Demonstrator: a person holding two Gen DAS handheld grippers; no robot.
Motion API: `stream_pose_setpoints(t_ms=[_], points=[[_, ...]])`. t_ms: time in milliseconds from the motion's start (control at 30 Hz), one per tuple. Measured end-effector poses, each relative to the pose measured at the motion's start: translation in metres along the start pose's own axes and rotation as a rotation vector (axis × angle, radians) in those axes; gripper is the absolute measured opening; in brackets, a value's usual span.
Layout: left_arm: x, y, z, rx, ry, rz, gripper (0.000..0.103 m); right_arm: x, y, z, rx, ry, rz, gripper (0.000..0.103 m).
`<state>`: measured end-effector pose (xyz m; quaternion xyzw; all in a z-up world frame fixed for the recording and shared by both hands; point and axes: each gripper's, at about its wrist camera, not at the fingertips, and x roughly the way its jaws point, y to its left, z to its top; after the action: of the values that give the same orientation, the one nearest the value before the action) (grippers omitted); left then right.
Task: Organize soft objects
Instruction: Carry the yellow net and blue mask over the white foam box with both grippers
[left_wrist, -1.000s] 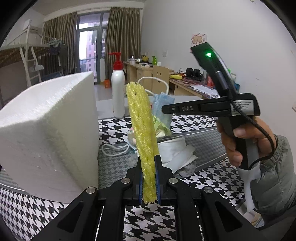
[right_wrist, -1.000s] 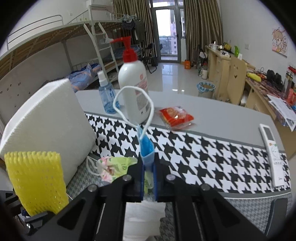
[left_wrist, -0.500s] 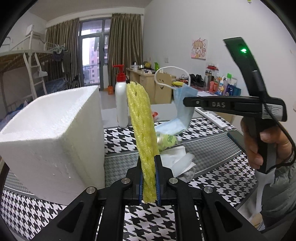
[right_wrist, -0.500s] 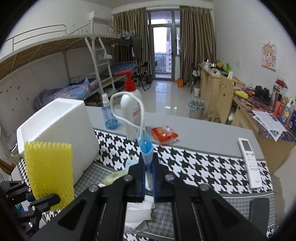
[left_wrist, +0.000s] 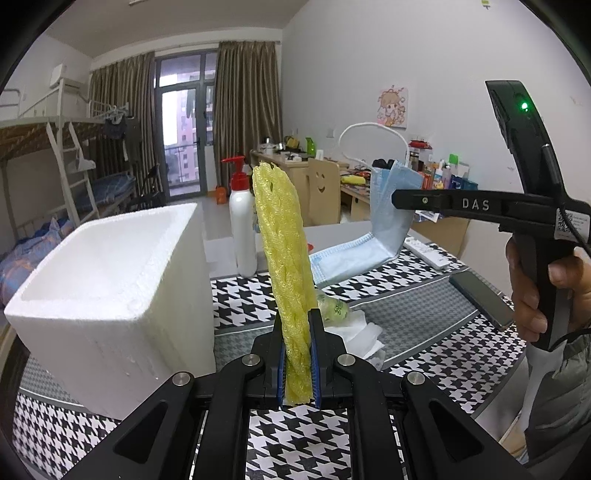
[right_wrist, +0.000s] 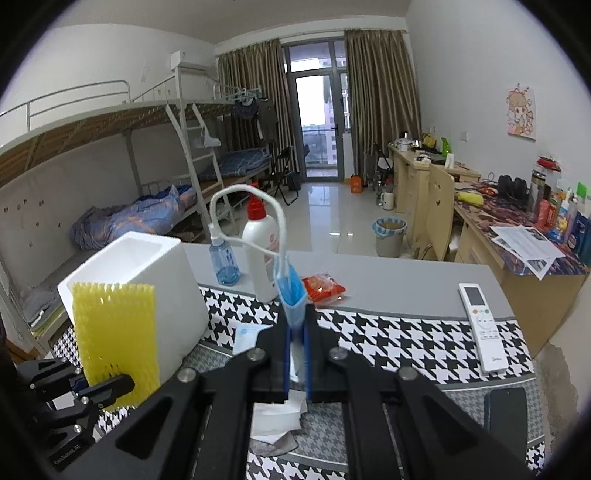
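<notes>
mask (left_wrist: 384, 206) lifted higher, 1 foam net (left_wrist: 286, 266), 2 grippers

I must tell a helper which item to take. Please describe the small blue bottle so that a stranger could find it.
Start at the big white foam box on the grey table. Just past its far corner stands the small clear blue spray bottle, beside the tall white pump bottle with a red top. It is shorter, see-through and blue.
</notes>
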<state>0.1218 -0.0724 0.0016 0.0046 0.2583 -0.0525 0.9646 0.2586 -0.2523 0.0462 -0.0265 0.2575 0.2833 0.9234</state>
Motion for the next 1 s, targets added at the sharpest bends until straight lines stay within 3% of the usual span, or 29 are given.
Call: stream_pose_setpoints(t_ms=[1000], points=[[-0.032, -0.002, 0.044, 0.071, -0.113, 0.0, 0.011, -0.046, 0.002, 0.013, 0.064, -0.128, 0.009, 0.008]])
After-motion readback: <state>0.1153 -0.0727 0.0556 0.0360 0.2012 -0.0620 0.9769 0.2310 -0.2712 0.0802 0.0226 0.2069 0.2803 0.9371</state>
